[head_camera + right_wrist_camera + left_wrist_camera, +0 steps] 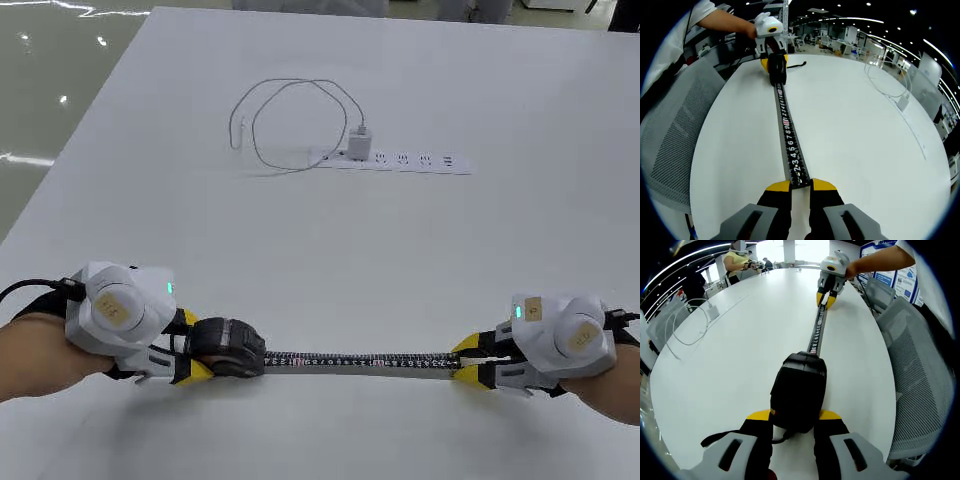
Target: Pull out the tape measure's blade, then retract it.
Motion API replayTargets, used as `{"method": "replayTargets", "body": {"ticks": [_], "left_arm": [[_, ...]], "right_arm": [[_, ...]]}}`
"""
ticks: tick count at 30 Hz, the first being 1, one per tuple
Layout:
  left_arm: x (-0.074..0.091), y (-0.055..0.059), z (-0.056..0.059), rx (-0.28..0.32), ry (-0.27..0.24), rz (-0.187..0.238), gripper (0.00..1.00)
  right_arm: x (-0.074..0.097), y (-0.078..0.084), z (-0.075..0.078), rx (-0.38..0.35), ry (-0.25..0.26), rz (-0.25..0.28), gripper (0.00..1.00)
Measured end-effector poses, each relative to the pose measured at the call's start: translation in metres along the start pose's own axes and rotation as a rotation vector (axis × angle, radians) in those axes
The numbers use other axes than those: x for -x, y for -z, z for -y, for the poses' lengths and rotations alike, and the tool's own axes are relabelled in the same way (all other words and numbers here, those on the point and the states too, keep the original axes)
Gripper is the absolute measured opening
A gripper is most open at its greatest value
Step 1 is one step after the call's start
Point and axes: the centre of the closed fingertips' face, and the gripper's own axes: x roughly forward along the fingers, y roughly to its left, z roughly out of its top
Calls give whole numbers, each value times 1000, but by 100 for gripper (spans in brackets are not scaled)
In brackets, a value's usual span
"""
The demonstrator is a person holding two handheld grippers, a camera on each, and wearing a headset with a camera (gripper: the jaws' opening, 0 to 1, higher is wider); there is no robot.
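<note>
Your left gripper point(198, 348) has a rounded white plastic housing with a square tan sticker point(108, 306), its dark marks too small to read, and a small teal light point(170, 288). Its black fingers end in yellow fingertips point(196, 372), and a thin black cable point(20, 290) joins its back. Your right gripper point(468, 361) is built alike, with a tan label point(533, 308), a teal lamp point(517, 311) and a black lead point(625, 316). In the left gripper view, slotted grey blocks point(735, 452) carry the fingers. You wear a white short sleeve point(927, 280).
</note>
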Motion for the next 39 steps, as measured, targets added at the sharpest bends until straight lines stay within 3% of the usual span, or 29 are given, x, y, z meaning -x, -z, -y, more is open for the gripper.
{"method": "replayTargets", "body": {"ticks": [10, 28, 34, 39], "left_arm": [[1, -1, 1, 5, -9, 9, 27], [1, -2, 1, 1, -9, 10, 28], [1, 0, -1, 9, -16, -1, 31], [0, 3, -1, 10, -14, -10, 36]], "right_arm": [[-1, 2, 0, 8, -10, -32, 10], [0, 1, -1, 16, -14, -40, 11], [-1, -2, -3, -17, -19, -28, 21], [-2, -2, -3, -17, -16, -33, 21]]}}
